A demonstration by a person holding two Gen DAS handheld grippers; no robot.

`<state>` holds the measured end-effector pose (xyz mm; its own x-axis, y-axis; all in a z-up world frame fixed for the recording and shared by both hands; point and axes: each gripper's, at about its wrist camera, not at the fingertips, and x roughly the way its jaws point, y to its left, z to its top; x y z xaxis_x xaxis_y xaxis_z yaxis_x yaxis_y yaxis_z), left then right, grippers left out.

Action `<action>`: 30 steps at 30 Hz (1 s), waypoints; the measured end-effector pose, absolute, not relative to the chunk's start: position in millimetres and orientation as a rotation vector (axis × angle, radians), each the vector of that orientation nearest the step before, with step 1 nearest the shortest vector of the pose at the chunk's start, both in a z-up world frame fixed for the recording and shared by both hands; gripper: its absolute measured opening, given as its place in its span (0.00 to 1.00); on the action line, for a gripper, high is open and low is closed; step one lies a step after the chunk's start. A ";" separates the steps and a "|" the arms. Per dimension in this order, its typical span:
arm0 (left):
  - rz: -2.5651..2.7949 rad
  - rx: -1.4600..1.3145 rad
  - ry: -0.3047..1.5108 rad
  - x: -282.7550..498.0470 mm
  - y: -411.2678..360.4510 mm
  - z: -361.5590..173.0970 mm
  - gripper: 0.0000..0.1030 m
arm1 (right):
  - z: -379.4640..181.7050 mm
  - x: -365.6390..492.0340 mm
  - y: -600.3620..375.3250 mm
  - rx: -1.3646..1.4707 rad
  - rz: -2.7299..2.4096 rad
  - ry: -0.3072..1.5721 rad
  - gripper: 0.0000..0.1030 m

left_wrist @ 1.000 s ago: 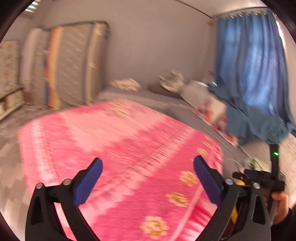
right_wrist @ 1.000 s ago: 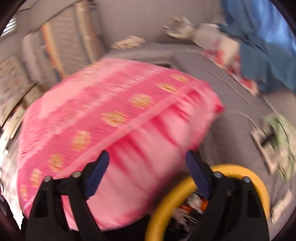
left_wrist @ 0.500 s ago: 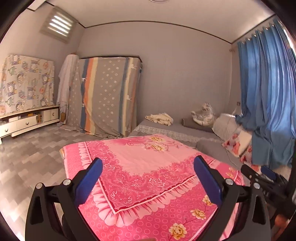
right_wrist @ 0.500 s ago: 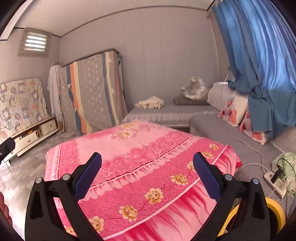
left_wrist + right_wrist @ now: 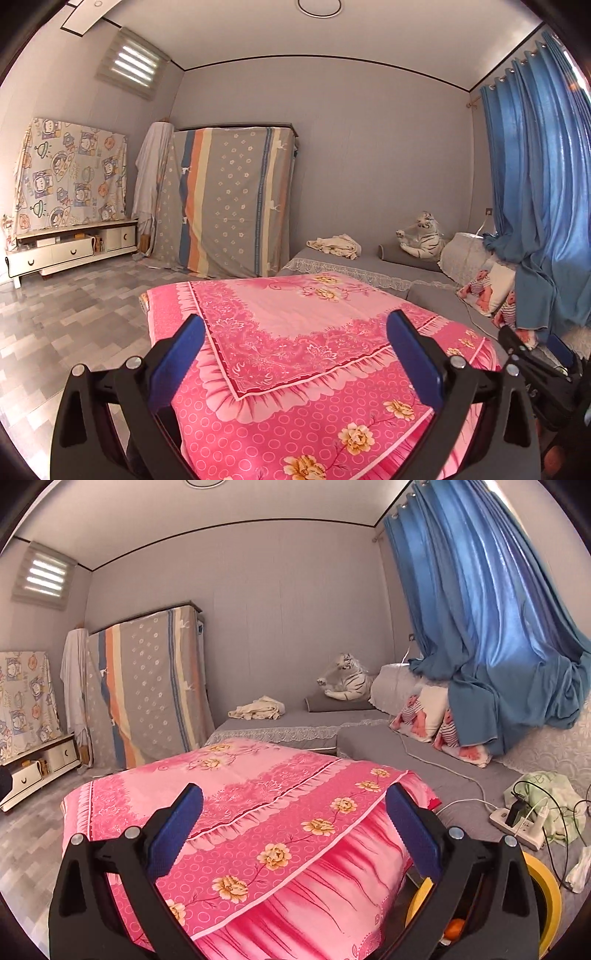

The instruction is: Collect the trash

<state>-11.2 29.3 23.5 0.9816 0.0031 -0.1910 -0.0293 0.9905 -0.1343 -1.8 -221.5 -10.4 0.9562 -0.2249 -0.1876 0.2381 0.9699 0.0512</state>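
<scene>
In the left wrist view my left gripper (image 5: 295, 360) is open, with nothing between its blue pads (image 5: 177, 363). It hovers over a table under a pink flowered cloth (image 5: 295, 332). My right gripper (image 5: 295, 829) is also open wide and empty above the same pink cloth (image 5: 258, 812). The right gripper's black body (image 5: 535, 365) shows at the right edge of the left wrist view. A yellow-rimmed bin (image 5: 548, 890) stands low at the right, with something orange (image 5: 454, 928) inside. A crumpled white scrap (image 5: 581, 867) lies on the grey sofa beside it.
A grey corner sofa (image 5: 369, 738) runs behind and to the right, with a power strip (image 5: 517, 821) and cables, a green cloth (image 5: 554, 797), pillows and a toy tiger (image 5: 345, 681). Blue curtains (image 5: 480, 627) hang at the right. Tiled floor (image 5: 74, 314) and a low cabinet (image 5: 66, 251) lie to the left.
Both views have swung up from the blurred pink cloth to a level look across the room. The bin now shows less at the lower right. Both grippers stay open and empty.
</scene>
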 end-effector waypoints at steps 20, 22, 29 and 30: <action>-0.020 -0.145 0.241 -4.0 26.7 18.3 0.92 | -22.1 9.5 -218.1 0.090 -0.214 0.242 0.92; -0.025 -0.150 0.247 -2.5 27.4 17.7 0.92 | -23.3 10.7 -218.1 0.093 -0.213 0.247 0.92; -0.025 -0.157 0.255 -0.9 31.0 15.7 0.92 | -24.5 10.4 -220.2 0.103 -0.220 0.247 0.92; -0.025 -0.157 0.254 -1.3 30.9 15.9 0.92 | -24.6 10.1 -220.6 0.105 -0.220 0.246 0.92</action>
